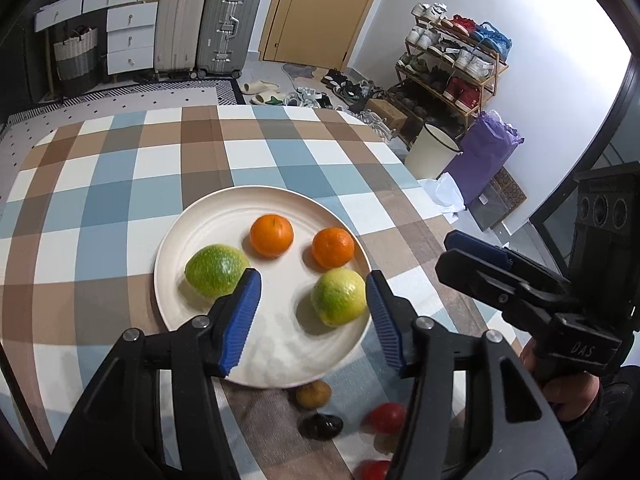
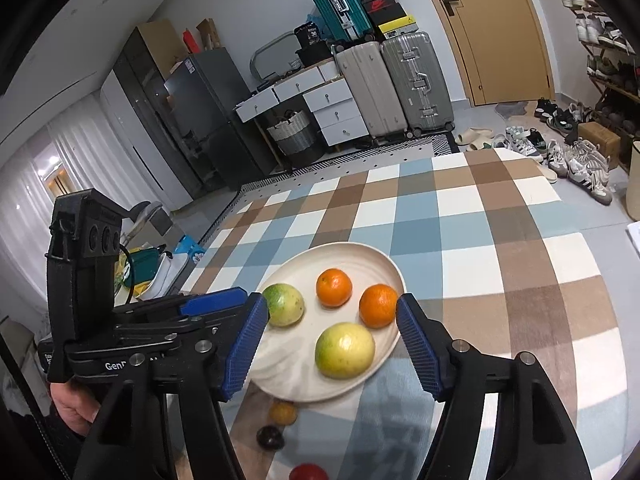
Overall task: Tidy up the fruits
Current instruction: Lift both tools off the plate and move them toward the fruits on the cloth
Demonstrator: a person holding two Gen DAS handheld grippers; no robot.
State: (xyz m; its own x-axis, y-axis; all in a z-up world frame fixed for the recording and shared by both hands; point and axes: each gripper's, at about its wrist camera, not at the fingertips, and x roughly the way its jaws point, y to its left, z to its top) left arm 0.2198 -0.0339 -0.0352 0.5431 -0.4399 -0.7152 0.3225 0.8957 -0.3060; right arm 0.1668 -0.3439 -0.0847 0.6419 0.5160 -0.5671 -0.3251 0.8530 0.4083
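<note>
A cream plate [image 1: 280,344] [image 2: 360,256] on the checked tablecloth holds two oranges [image 1: 271,235] [image 1: 333,247] and two green-yellow citrus fruits [image 1: 216,270] [image 1: 339,296]. In the right wrist view the oranges [image 2: 334,287] [image 2: 378,306] and green fruits [image 2: 284,305] [image 2: 345,350] show too. My left gripper [image 1: 314,316] is open and empty above the plate's near part. My right gripper [image 2: 332,344] is open and empty above the plate's near edge; it also shows in the left wrist view [image 1: 472,256]. Small fruits lie on the cloth in front of the plate: a brown one [image 1: 314,394], a dark one [image 1: 321,426], red ones [image 1: 387,417].
The table's far edge and right edge drop to the floor. Beyond stand suitcases [image 1: 208,24], a drawer unit [image 1: 130,36], a shoe rack [image 1: 452,68], a white bin [image 1: 434,150] and a door [image 1: 320,8]. My left gripper's body [image 2: 120,320] sits left of the plate.
</note>
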